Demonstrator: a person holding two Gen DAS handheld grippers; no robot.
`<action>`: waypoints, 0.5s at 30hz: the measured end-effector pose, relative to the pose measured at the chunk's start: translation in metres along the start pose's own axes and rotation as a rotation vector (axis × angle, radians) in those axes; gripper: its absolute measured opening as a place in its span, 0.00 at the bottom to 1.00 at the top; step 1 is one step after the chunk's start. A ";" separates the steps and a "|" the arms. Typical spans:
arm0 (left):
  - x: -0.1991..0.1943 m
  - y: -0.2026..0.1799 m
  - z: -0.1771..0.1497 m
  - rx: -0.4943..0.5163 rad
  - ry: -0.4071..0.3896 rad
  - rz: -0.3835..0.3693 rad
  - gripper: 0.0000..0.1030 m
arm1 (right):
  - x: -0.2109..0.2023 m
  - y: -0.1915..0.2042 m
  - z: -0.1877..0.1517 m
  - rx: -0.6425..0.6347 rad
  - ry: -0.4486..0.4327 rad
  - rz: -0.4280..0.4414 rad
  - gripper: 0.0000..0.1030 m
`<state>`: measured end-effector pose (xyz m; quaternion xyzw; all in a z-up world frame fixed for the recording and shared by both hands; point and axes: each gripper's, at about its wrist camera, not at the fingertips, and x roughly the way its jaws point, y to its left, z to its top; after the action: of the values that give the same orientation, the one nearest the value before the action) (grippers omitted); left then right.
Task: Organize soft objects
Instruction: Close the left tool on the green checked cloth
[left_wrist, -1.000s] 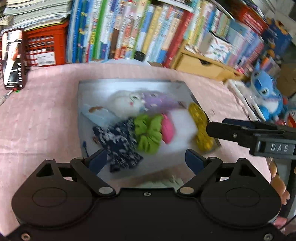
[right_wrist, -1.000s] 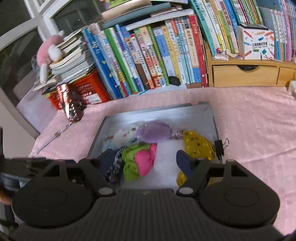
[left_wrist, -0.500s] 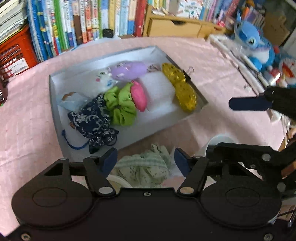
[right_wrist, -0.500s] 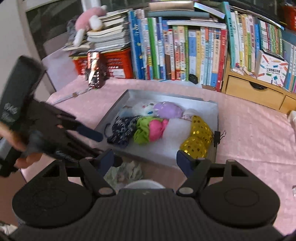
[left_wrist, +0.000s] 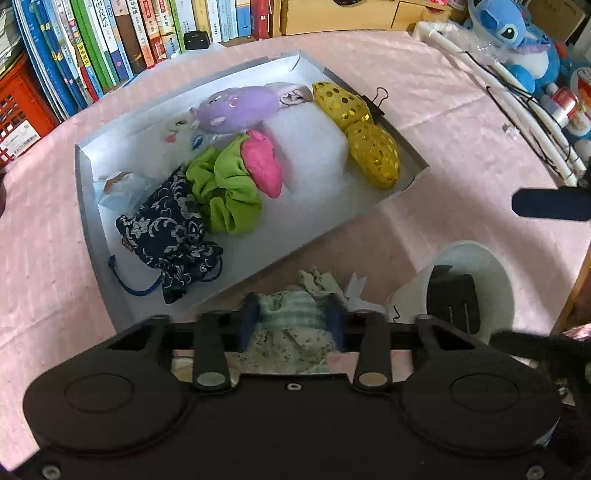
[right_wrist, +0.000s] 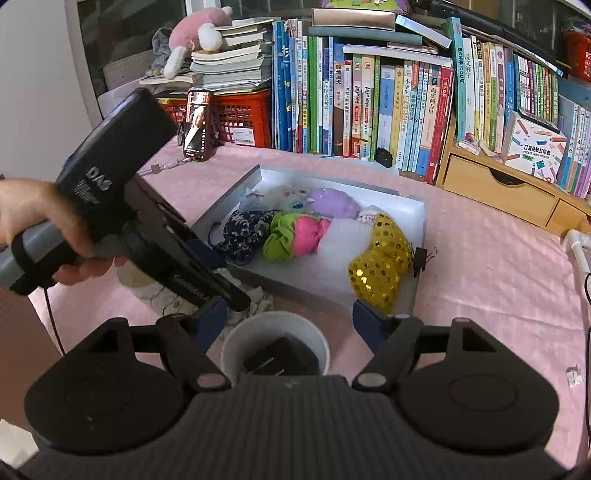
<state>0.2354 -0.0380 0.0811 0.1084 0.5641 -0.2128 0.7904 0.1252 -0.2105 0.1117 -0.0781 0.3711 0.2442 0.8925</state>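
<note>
A grey tray (left_wrist: 85, 206) (right_wrist: 419, 236) on the pink table holds a navy floral pouch (left_wrist: 168, 229), a green scrunchie (left_wrist: 225, 192), a pink soft piece (left_wrist: 262, 164), a purple plush (left_wrist: 236, 109), a white foam block (left_wrist: 306, 147) and a yellow sequin piece (left_wrist: 369, 147). My left gripper (left_wrist: 291, 321) is shut on a pale green checked cloth (left_wrist: 291, 314) lying just in front of the tray. It also shows in the right wrist view (right_wrist: 218, 280). My right gripper (right_wrist: 288, 317) is open above a white cup (right_wrist: 275, 321).
The white cup (left_wrist: 476, 284) holds a dark object. Books and a red crate (right_wrist: 240, 118) line the back. A wooden drawer box (right_wrist: 498, 192) stands at back right. A blue plush (left_wrist: 517, 40) and white tubing lie to the right. A binder clip (left_wrist: 376, 99) sits on the tray's edge.
My left gripper has dropped toward the table and closed on the green checked cloth. My right gripper has pulled back so the white cup sits between its open fingers.
</note>
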 end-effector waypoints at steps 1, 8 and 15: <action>0.000 0.000 0.000 -0.002 -0.007 0.007 0.15 | 0.000 0.002 -0.002 -0.009 0.000 0.002 0.82; -0.029 0.010 0.003 -0.072 -0.133 -0.003 0.11 | -0.002 0.030 -0.017 -0.107 -0.007 0.015 0.82; -0.056 0.010 0.004 -0.063 -0.217 0.027 0.11 | -0.002 0.079 -0.037 -0.323 -0.033 -0.060 0.76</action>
<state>0.2286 -0.0186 0.1340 0.0676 0.4802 -0.1947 0.8526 0.0619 -0.1547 0.0898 -0.2274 0.3098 0.2751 0.8813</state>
